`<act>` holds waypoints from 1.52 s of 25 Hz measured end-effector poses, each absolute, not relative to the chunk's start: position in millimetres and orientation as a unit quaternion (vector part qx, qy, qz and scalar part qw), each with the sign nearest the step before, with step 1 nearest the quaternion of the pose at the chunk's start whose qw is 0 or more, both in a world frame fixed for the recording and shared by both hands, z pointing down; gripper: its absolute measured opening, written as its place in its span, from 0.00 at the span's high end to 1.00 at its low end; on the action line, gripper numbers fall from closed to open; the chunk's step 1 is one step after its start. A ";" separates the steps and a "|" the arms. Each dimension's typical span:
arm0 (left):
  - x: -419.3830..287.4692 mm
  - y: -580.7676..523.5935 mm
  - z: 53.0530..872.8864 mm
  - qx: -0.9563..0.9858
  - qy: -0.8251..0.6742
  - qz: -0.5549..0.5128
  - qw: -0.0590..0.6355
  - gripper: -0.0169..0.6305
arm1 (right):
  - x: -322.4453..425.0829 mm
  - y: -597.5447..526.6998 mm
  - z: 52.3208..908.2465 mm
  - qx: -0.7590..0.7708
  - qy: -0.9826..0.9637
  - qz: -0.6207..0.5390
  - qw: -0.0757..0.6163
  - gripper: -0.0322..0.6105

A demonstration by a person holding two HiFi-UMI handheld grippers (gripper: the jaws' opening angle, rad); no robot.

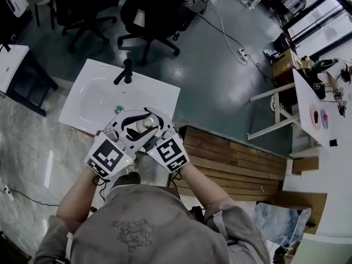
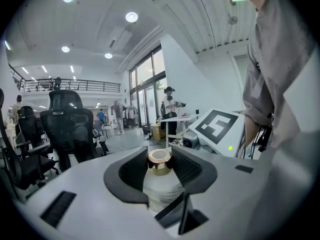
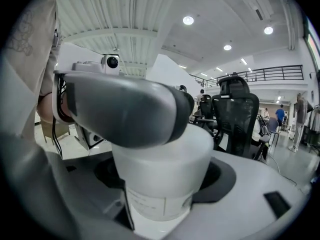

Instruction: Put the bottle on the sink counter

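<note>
Left gripper [image 2: 161,173] and right gripper [image 3: 162,181] both pinch the bottle [image 1: 146,123] near the counter [image 1: 160,94]; next, likely lowering it upright.

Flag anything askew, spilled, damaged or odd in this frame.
Nothing stands out. The frosted bottle, with its gold cap on, is gripped by both the left claw and the right claw, by the near edge of the white sink. No spill or damage shows. Two claws on one bottle is the only unusual thing.
</note>
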State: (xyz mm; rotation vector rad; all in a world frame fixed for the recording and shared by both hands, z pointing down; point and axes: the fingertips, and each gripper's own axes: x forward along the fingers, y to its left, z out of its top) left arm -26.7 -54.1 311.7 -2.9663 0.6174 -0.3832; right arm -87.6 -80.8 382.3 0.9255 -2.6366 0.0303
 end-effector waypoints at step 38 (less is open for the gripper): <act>4.7 -271.5 440.0 -0.932 0.304 -0.198 -0.001 0.74 | -55.4 -291.0 502.6 0.279 -0.944 -0.029 0.173 0.46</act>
